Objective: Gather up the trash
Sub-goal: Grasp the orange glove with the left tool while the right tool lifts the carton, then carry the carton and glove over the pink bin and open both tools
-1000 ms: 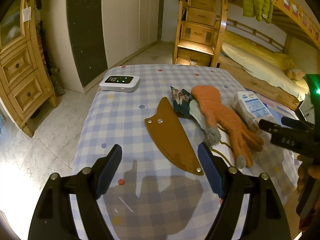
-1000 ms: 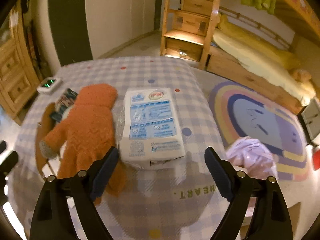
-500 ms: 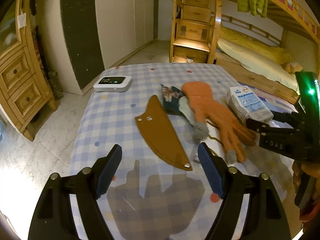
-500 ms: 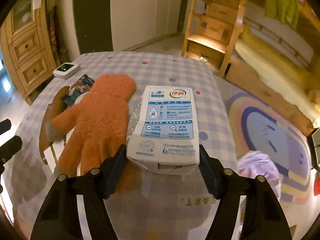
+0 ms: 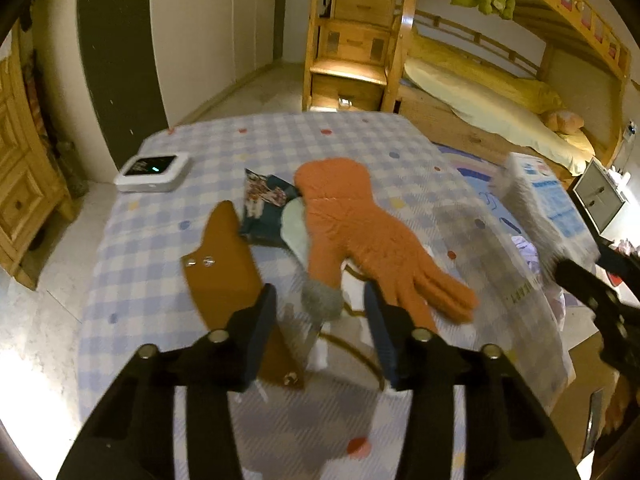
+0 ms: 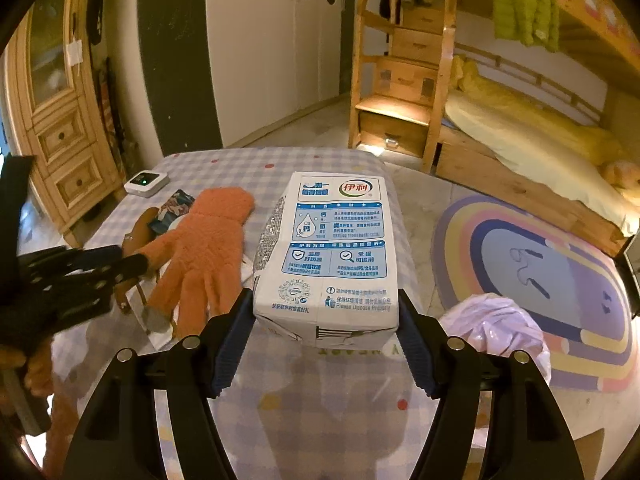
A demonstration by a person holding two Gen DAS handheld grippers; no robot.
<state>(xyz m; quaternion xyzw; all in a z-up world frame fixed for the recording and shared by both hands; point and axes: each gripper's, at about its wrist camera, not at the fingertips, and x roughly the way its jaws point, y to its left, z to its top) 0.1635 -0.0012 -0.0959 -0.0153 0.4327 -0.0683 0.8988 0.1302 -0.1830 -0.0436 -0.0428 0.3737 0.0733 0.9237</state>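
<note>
**Milk carton clamped, raised off table**

Bedroom with bunk bed (image 6: 520,136); checked-cloth table (image 5: 280,140) in front. Right tool (image 6: 326,322) grips the milk carton (image 6: 332,256) by its near end, carton lifted above the table, just right of the orange glove (image 6: 200,248). Left tool (image 5: 320,332) half open, empty, hovering at the glove's (image 5: 360,232) fingertip end. Brown sheath (image 5: 228,256) left of the glove; white device (image 5: 154,168) beyond it, far left.

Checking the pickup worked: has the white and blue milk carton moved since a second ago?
Yes. The white and blue milk carton, clamped in the right gripper, has lifted off the checked tablecloth, away from the orange glove.
</note>
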